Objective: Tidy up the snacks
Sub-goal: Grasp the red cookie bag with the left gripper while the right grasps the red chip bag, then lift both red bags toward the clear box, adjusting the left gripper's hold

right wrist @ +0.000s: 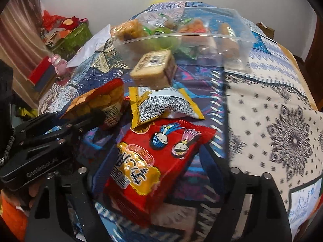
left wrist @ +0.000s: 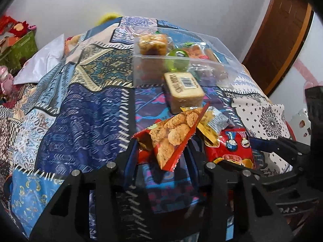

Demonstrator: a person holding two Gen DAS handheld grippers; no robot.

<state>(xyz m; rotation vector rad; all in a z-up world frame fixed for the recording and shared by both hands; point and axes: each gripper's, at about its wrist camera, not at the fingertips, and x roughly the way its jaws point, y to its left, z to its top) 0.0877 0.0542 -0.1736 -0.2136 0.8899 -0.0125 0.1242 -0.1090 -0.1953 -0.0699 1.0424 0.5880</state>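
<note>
My left gripper [left wrist: 161, 151] is pinching the cookie bag [left wrist: 171, 135], its fingers [left wrist: 131, 157] narrowed and pressing the crumpled red wrapper. My right gripper [right wrist: 153, 161] is standing wide, straddling the red pack [right wrist: 153, 161] without squeezing it. The red pack is lying on the quilt [right wrist: 272, 121], a yellow packet [right wrist: 161, 106] overlapping its far edge. Beyond, a wrapped cake [right wrist: 153, 68] is sitting just before the clear bin [right wrist: 232, 38], which is holding more snacks.
</note>
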